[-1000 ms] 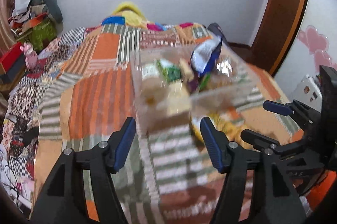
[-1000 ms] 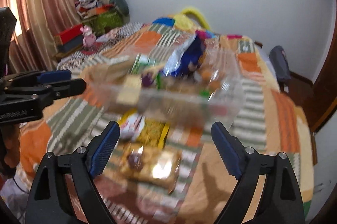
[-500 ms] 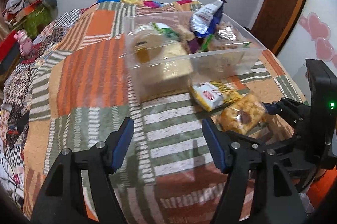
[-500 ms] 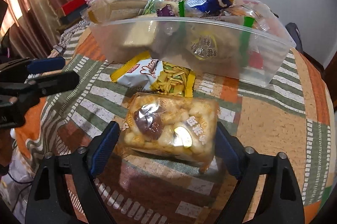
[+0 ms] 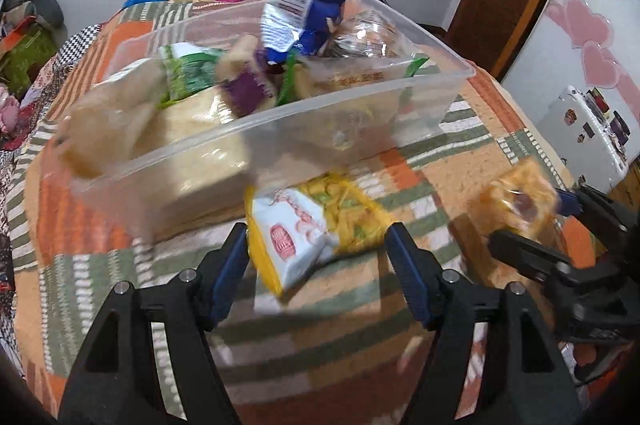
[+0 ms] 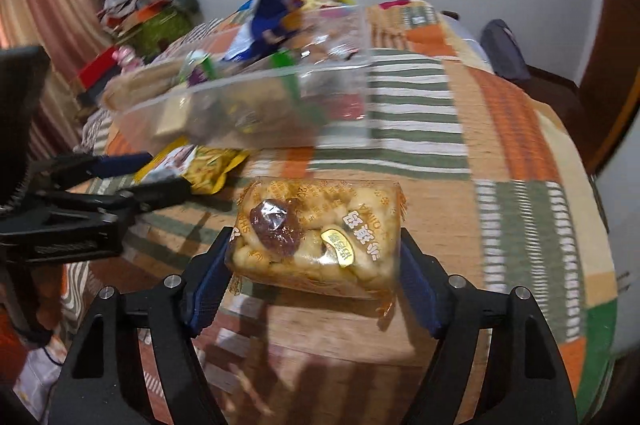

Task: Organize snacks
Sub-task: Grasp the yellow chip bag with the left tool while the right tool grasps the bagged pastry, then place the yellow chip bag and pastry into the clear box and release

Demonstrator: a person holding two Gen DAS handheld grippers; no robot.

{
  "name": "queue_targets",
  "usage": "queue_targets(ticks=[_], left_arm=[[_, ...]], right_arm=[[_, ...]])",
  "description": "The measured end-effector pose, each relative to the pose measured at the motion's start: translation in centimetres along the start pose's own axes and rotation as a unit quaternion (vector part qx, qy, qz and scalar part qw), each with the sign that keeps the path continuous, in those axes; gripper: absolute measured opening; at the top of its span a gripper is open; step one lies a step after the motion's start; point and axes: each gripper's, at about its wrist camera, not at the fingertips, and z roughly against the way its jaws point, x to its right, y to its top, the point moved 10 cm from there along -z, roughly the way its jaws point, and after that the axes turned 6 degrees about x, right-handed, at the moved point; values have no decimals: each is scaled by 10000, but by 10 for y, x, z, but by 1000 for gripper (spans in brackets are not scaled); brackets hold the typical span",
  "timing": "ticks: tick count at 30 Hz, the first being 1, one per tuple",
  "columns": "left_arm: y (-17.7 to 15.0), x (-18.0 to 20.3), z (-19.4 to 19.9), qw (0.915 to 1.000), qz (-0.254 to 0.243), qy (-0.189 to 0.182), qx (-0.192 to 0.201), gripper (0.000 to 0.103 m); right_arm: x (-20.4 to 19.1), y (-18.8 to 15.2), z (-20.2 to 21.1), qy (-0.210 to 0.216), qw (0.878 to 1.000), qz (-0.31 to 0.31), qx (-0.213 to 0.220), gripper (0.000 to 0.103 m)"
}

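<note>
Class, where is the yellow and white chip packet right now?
In the left wrist view, the chip packet sits between the left gripper fingers, just in front of the clear bin on the patchwork bedspread.
</note>
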Motion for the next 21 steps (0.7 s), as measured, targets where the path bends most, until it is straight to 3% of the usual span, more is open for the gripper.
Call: queue_targets(ticks=[5,6,13,14,21], left_arm=[[3,-3,-17,9997,217,51,23,68],[0,-3,-20,9996,293,-44,-27,60],[-9,2,-3,9998,74,-176,66,43],[-9,1,1,9998,52,-148,108,35],[0,-8,42,9989,129,-86,450,33]], right_arm=[[2,-1,7,15,9999,-75,90,74],[1,-1,8,23,9999,-59,97,74],[1,-1,8,19,9999,100,134,74],[0,-1,8,24,9998,121,138,74],[-6,16,12,125,9993,123,335,74]])
